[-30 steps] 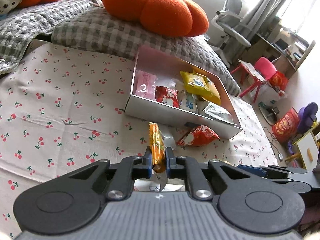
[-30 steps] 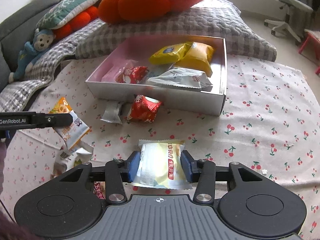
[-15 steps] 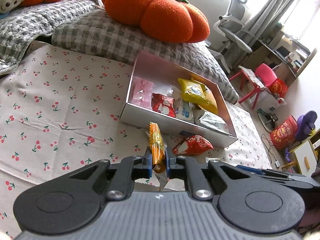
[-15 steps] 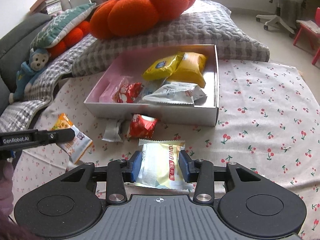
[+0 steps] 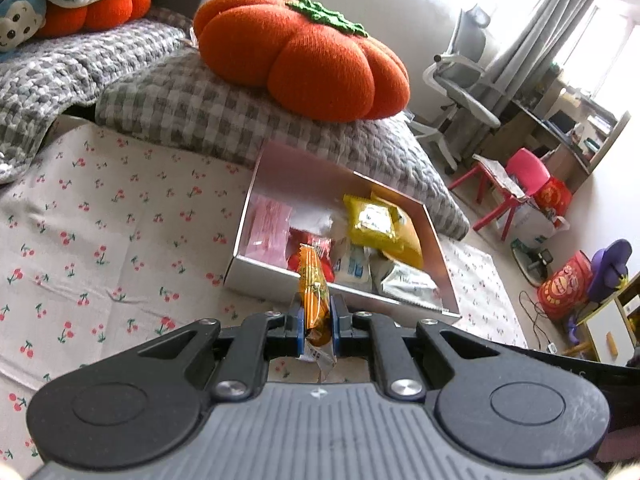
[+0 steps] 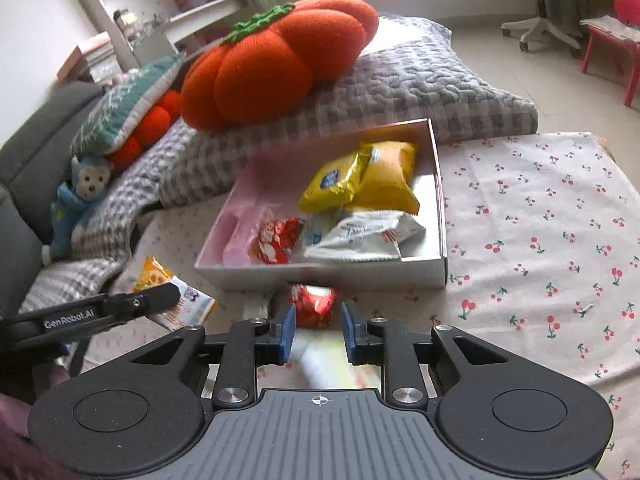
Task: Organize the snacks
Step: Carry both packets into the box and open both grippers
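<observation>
**Two packets on the way to the box**

Gripping an orange packet (image 5: 314,280) in the left gripper (image 5: 316,318), jaws closed on its lower part. Holding it upright and edge-on, probably so as to slip it between the snacks inside. Pointing it at the box (image 5: 260,276), near the front wall.

In the right gripper (image 6: 318,328), jaws standing a little apart. Low between them, a pale packet (image 6: 324,364), too blurred to tell whether gripped or loose.

Just past those jaws, lying on the cherry cloth (image 6: 540,240) close to the front wall of the box: a red packet (image 6: 314,304), not yet collected.

Inside the box, crowded toward the right: a white packet (image 6: 360,236) and two yellow packets (image 6: 360,180), leaving some room at the far left corner, likely the best place for new ones.

Farther back, resting on a grey pillow (image 6: 420,80): a pumpkin cushion (image 5: 304,64), well out of the way.
</observation>
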The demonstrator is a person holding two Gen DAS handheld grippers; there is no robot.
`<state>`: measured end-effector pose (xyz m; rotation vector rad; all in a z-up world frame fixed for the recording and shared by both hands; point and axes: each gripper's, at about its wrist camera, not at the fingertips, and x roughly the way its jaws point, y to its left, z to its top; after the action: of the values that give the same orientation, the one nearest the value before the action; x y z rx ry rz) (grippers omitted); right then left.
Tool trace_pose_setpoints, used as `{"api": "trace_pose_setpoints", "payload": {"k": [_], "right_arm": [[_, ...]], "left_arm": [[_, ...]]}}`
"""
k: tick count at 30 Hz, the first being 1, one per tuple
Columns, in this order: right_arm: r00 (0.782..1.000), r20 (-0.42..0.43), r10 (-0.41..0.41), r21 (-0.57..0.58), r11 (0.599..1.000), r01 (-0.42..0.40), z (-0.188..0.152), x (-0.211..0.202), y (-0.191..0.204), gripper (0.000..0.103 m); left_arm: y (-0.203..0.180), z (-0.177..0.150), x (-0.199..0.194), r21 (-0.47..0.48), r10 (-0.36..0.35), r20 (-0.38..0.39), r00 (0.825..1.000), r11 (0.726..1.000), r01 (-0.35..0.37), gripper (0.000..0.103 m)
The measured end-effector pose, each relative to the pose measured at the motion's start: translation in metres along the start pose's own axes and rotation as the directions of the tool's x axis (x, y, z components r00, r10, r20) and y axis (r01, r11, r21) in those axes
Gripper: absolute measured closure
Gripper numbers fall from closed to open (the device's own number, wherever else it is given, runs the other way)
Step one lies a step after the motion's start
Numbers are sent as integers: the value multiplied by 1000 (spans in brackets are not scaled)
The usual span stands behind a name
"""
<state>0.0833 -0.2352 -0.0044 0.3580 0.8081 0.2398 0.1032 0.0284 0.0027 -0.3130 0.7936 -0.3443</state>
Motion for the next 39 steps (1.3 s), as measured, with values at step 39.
{"api": "trace_pose_setpoints", "payload": {"k": [39], "right_arm": [[979, -170, -114, -260, 963, 67, -35, 25, 47, 57]], "left_arm": [[9, -3, 0, -23, 27, -43, 999, 999, -28, 92]]}}
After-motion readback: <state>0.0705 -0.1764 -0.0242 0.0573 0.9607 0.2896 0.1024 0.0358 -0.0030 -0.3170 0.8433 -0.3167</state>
